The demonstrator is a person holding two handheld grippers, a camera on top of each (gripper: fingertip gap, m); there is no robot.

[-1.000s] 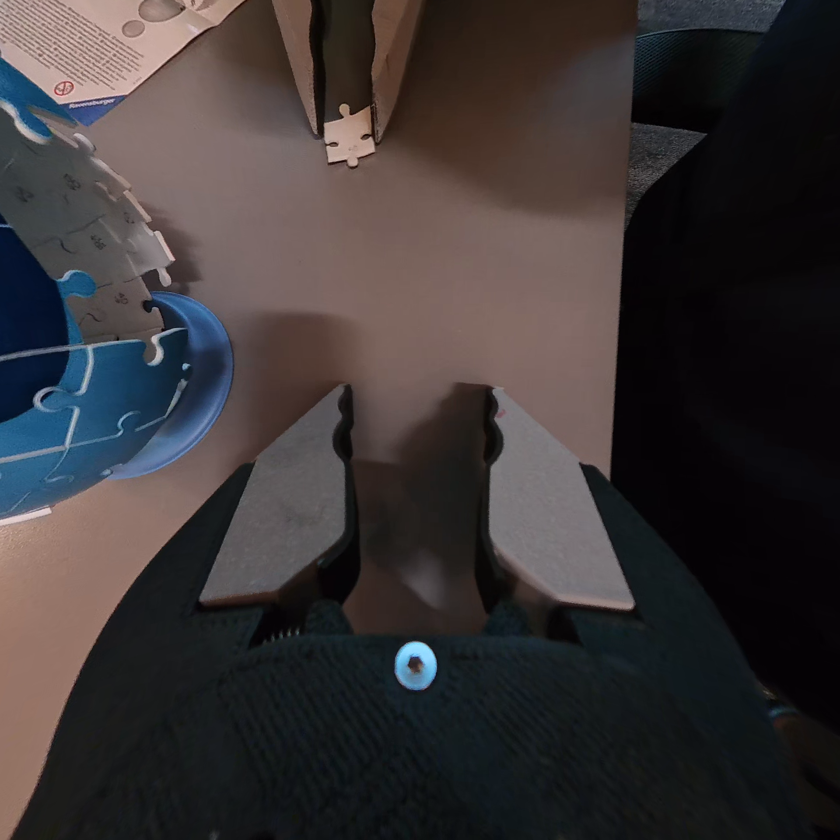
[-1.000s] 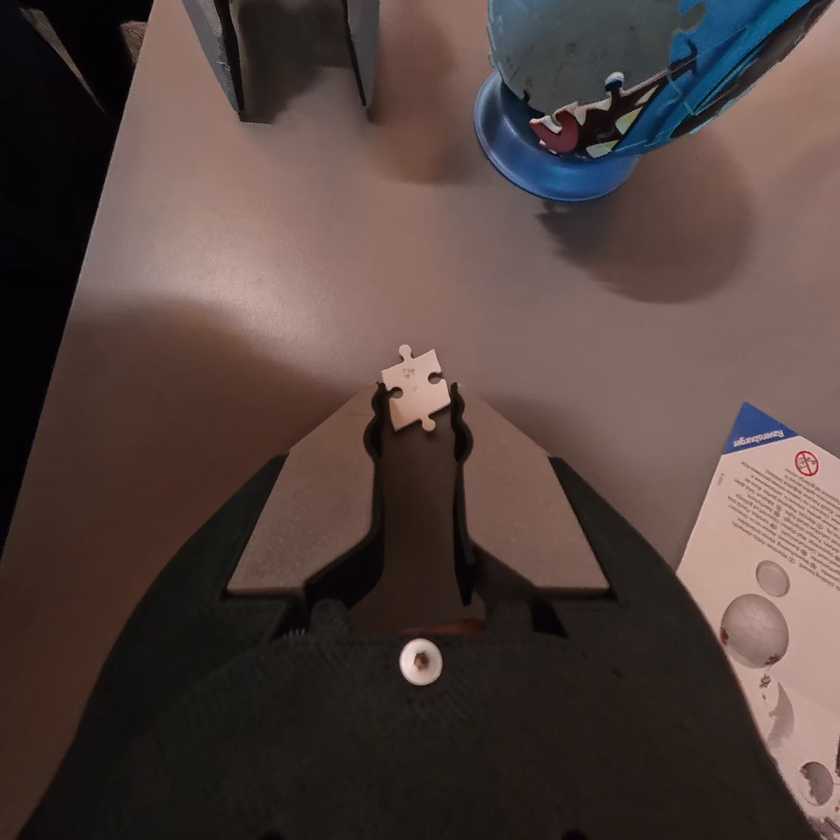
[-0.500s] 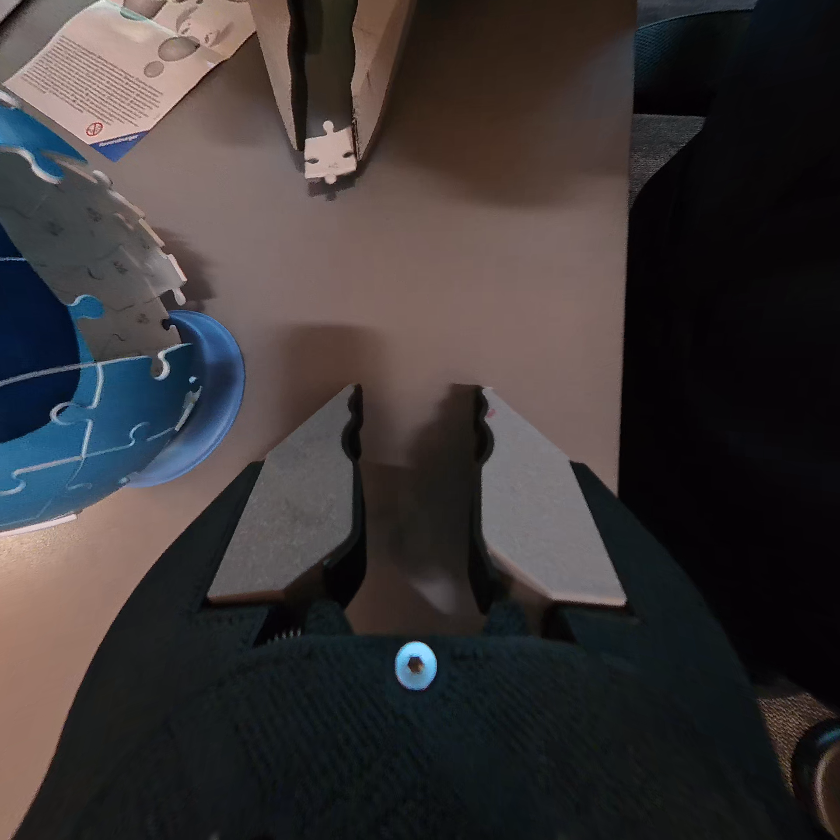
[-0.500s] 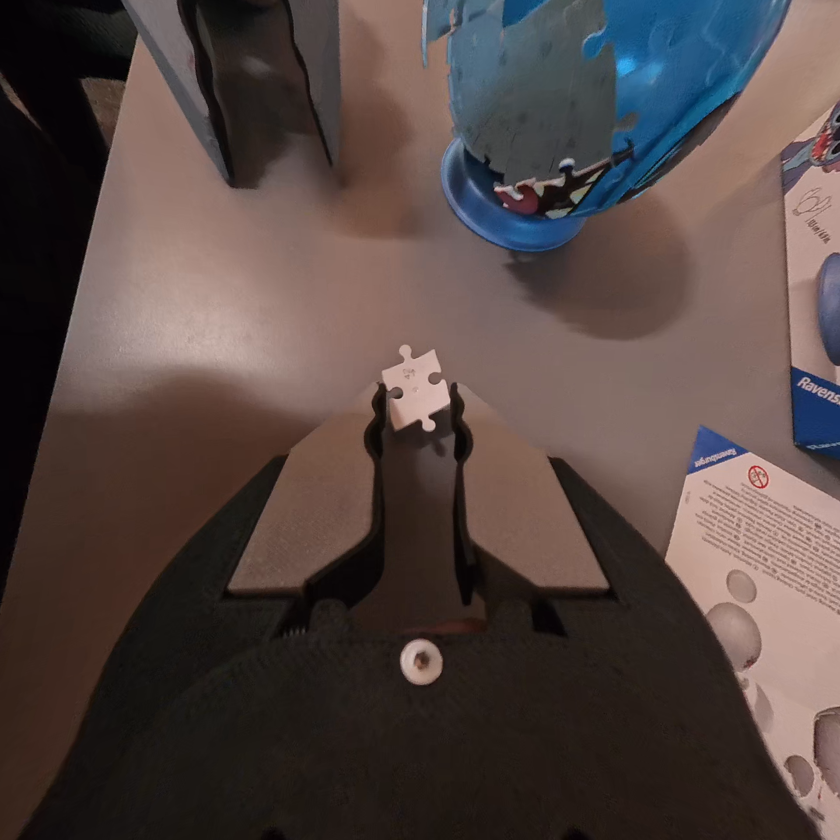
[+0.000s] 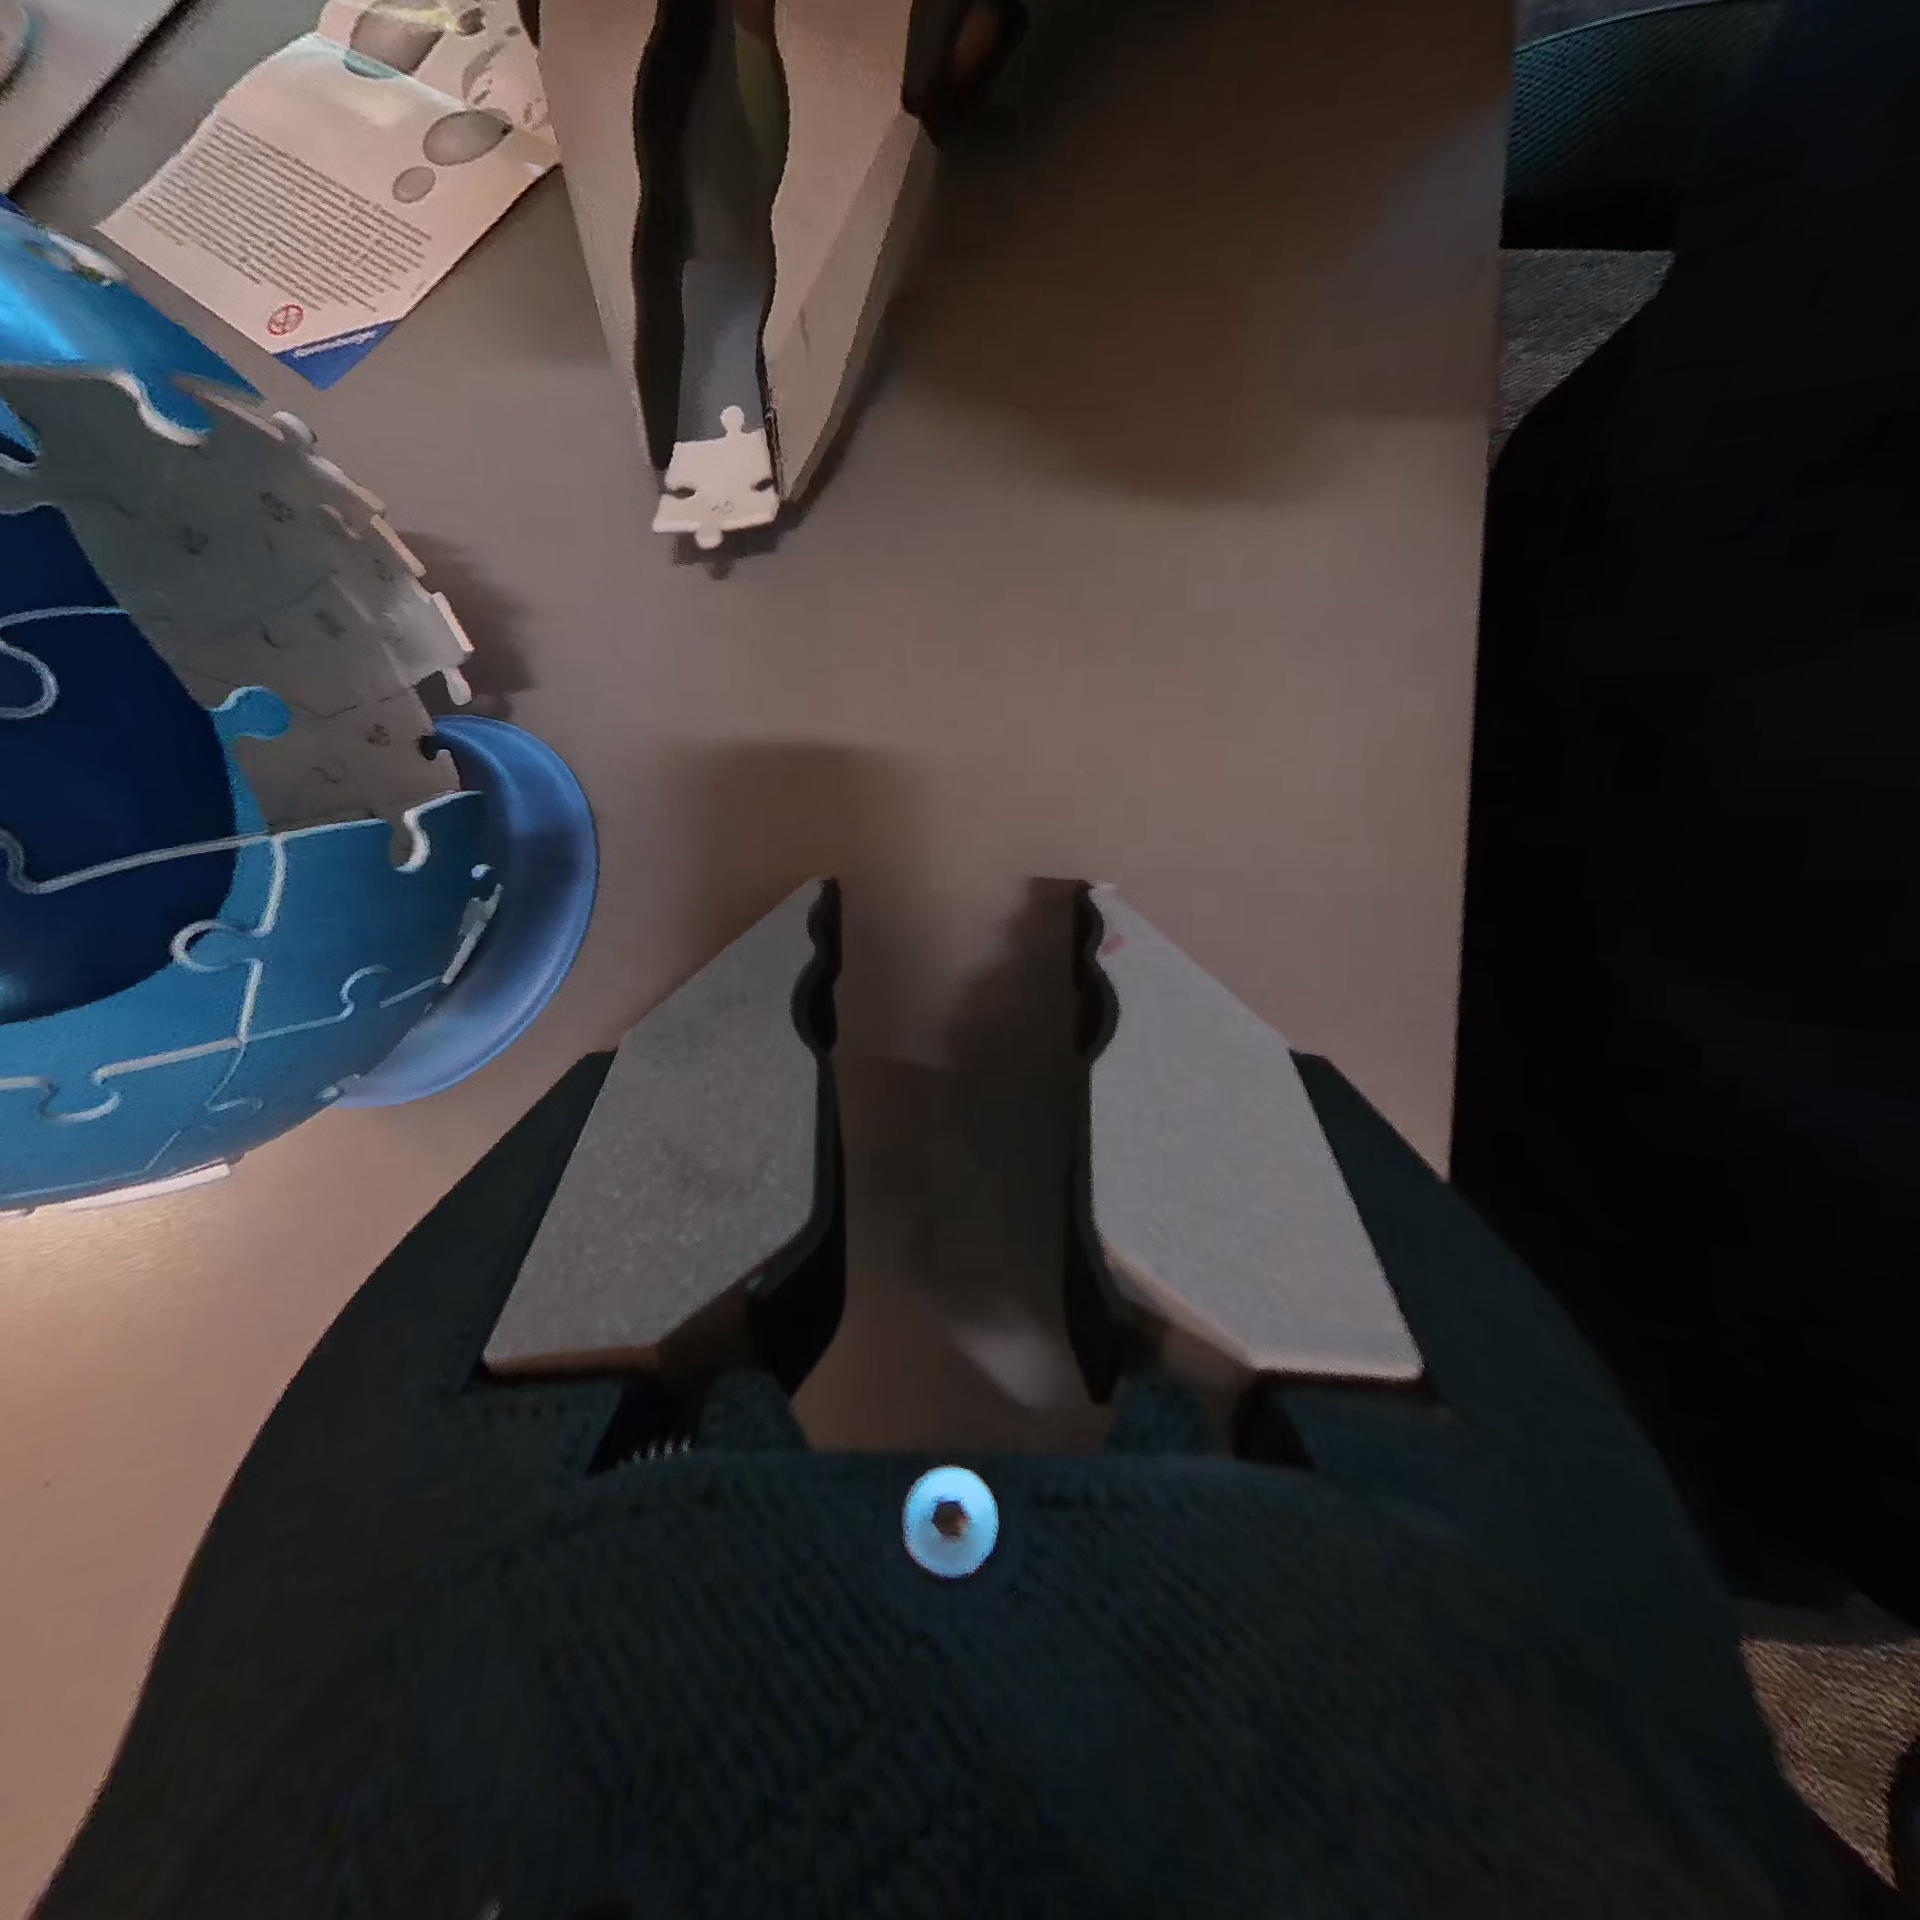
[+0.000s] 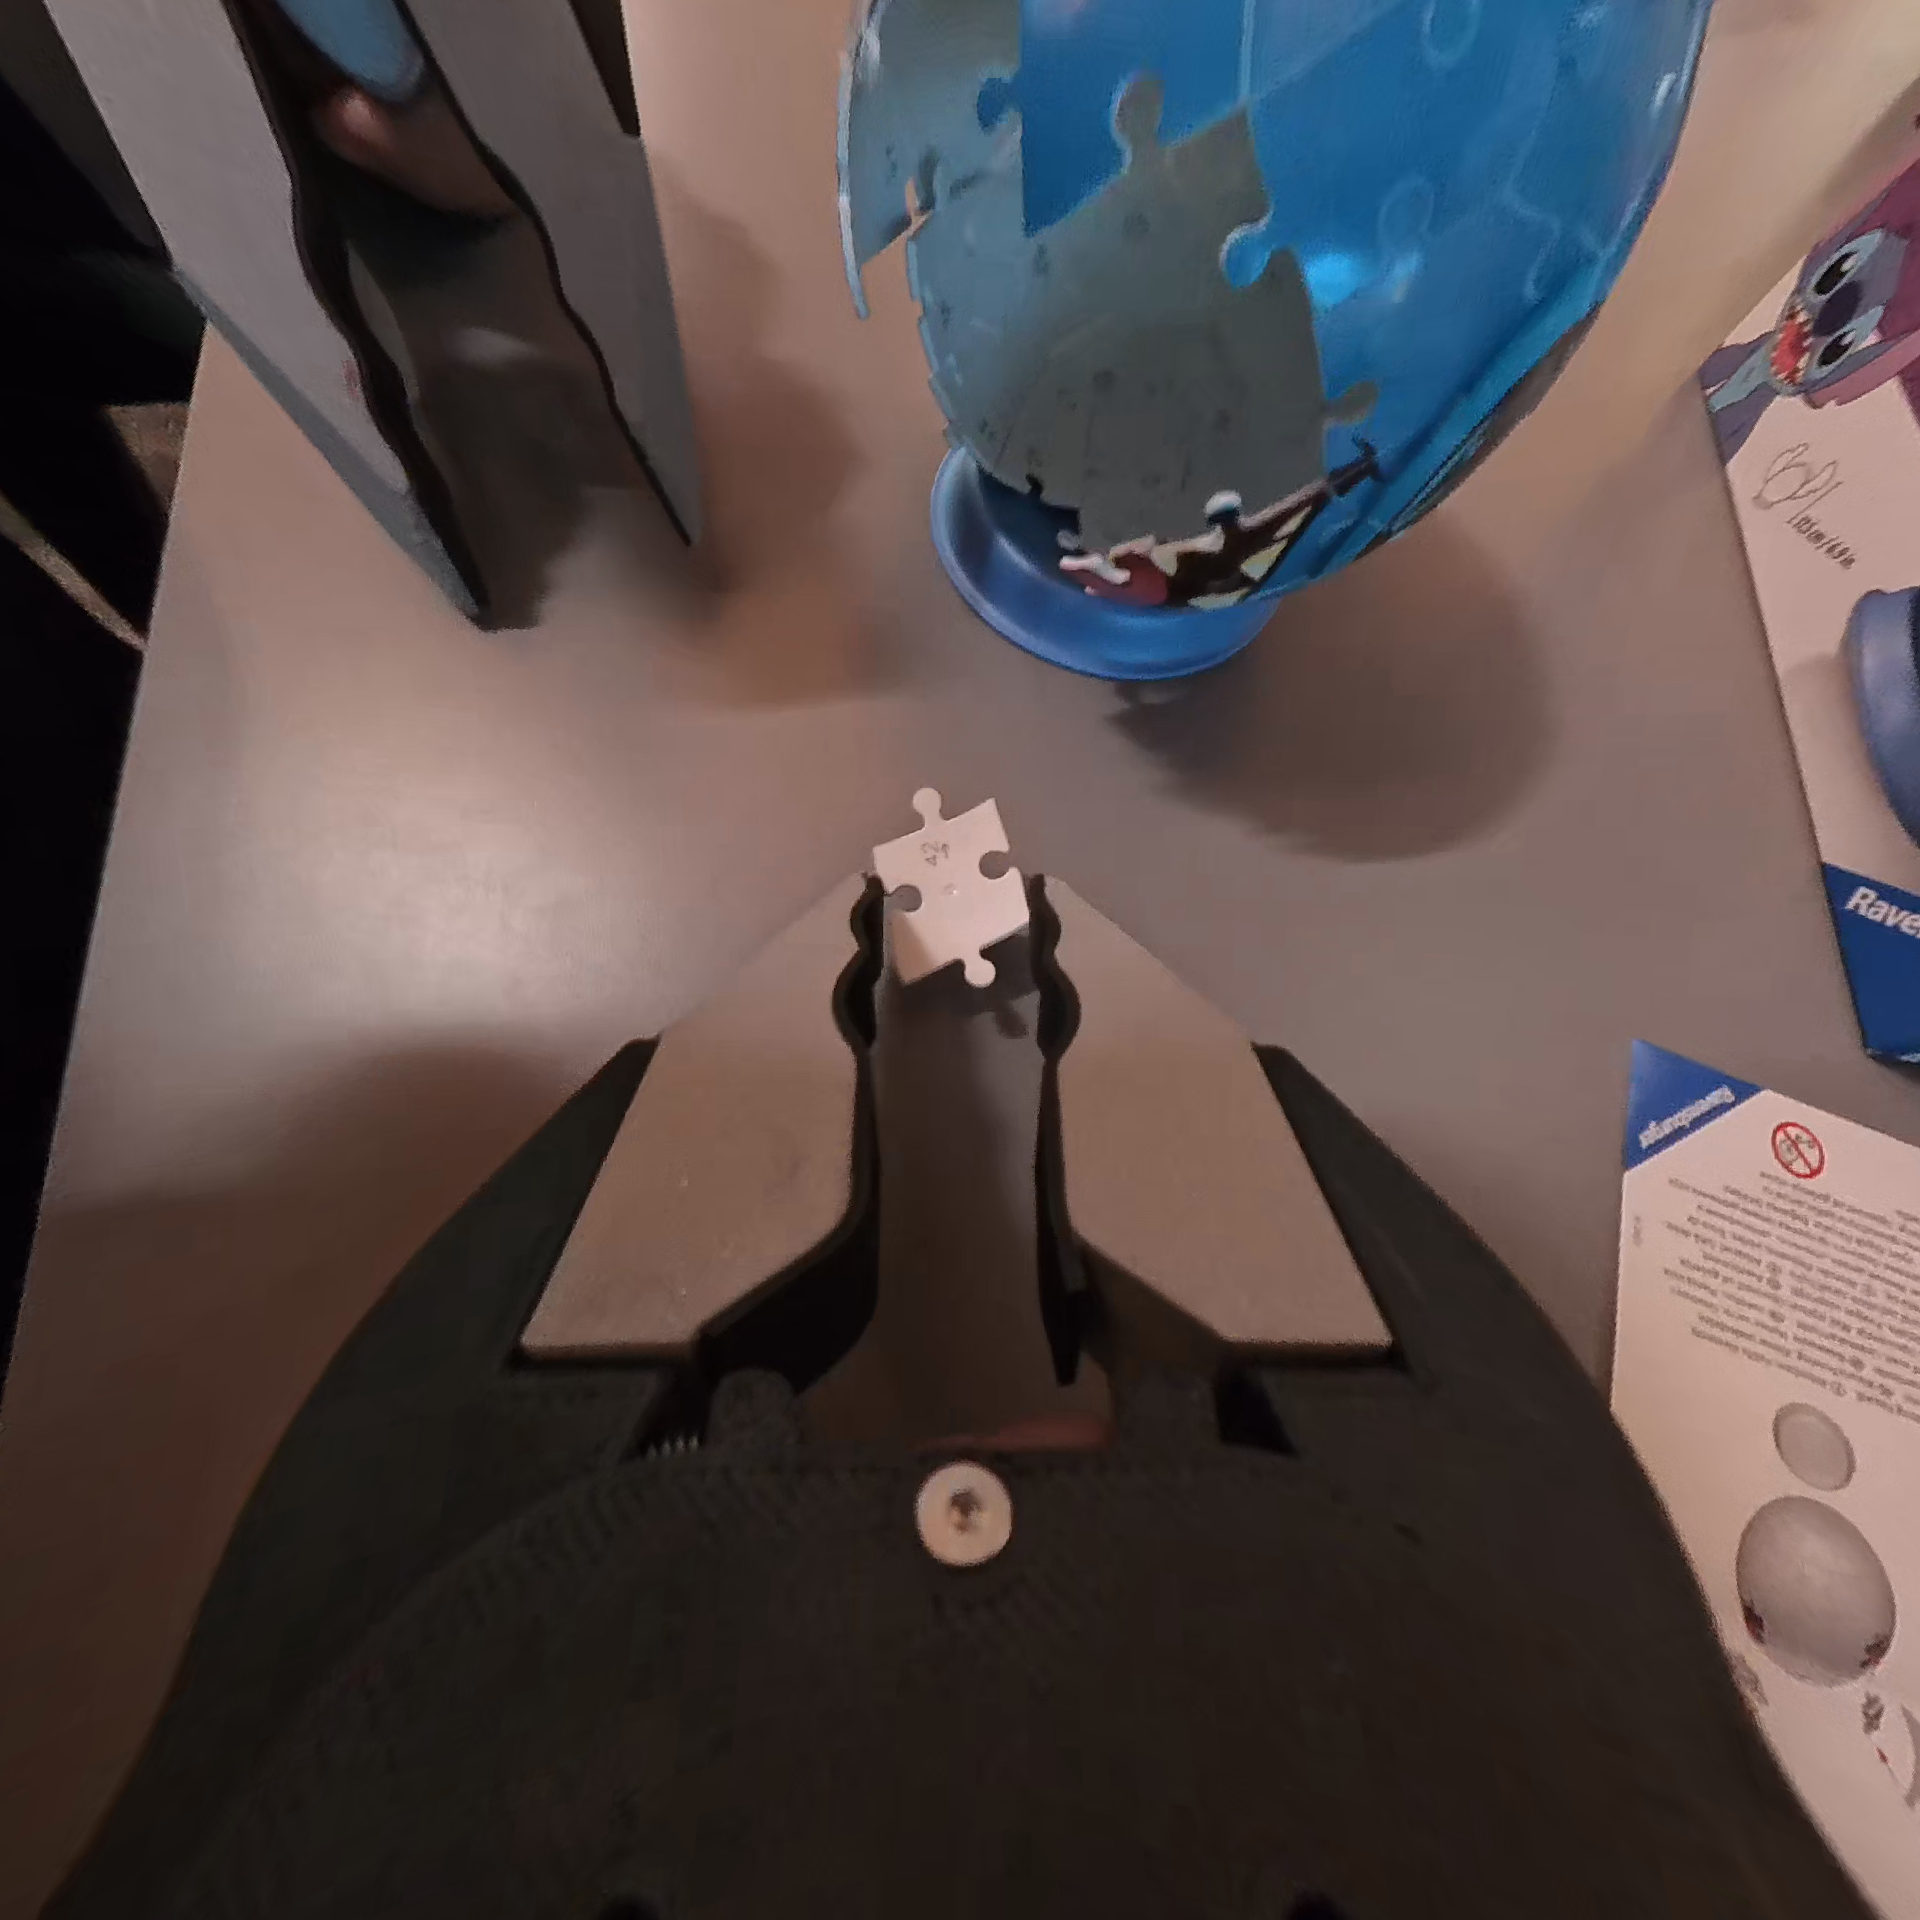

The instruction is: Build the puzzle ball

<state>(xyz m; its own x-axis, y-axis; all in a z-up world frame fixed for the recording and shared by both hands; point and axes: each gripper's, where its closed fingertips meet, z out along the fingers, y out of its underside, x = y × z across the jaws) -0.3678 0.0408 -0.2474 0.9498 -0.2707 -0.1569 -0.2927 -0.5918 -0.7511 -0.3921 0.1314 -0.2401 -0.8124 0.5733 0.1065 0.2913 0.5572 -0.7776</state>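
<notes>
The partly built blue puzzle ball [image 6: 1278, 301] rests on a blue ring stand [image 6: 1101, 623], with an open gap that shows its grey inner side; it also shows at the left of the left wrist view [image 5: 177, 862]. My right gripper [image 6: 956, 899] is shut on a white puzzle piece [image 6: 951, 888], held grey side up above the table, short of the ball. The same piece [image 5: 719, 488] shows between the right gripper's fingers in the left wrist view. My left gripper [image 5: 954, 899] is open and empty over the table, right of the ball.
The grey table [image 5: 1143, 675] ends at a dark drop on the right in the left wrist view. An instruction leaflet [image 6: 1787, 1330] and the puzzle box [image 6: 1839, 520] lie right of the ball. The leaflet also shows at the left wrist view's top left [image 5: 332, 229]. Tip to tip, the grippers are about 10 cm apart.
My right gripper has moved forward with the piece, so the ball and the left gripper look nearer and larger. My left gripper has closed slightly and drifted toward the ball.
</notes>
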